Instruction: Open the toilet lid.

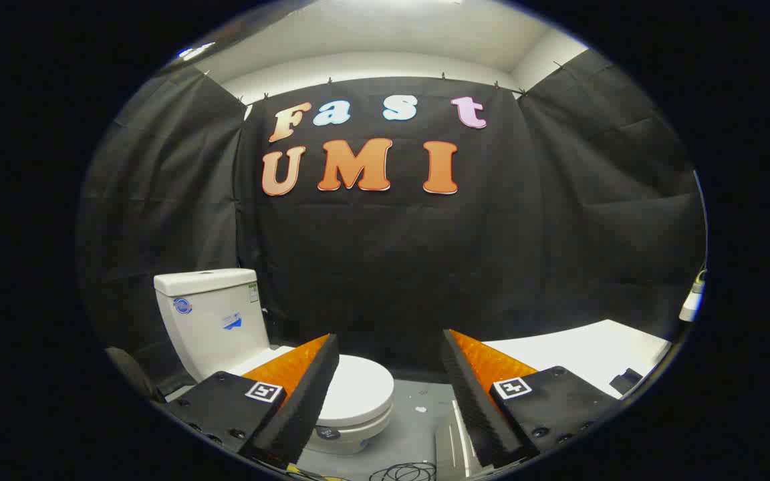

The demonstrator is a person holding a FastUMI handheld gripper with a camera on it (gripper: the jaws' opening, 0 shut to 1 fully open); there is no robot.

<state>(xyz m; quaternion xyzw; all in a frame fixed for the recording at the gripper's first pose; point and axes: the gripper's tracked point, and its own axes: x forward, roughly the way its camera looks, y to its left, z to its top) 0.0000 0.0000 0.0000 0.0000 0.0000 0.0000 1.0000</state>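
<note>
A white toilet stands ahead and to the left, with its tank (210, 321) against the black cloth wall. Its lid (358, 391) lies flat and closed over the bowl, partly hidden behind my left finger (305, 394). My gripper (388, 347) is open, its two black-and-orange fingers spread wide with nothing between them. The lid's front rim sits just beyond the left fingertip, and the right finger (475, 394) stands apart from the toilet over the grey floor.
A white tabletop (579, 351) stretches off to the right beyond the right finger, with a small dark object (625, 381) on it. Black cables (405, 473) lie on the grey floor (418, 417) close below the fingers. A white object (692, 300) hangs at the far right.
</note>
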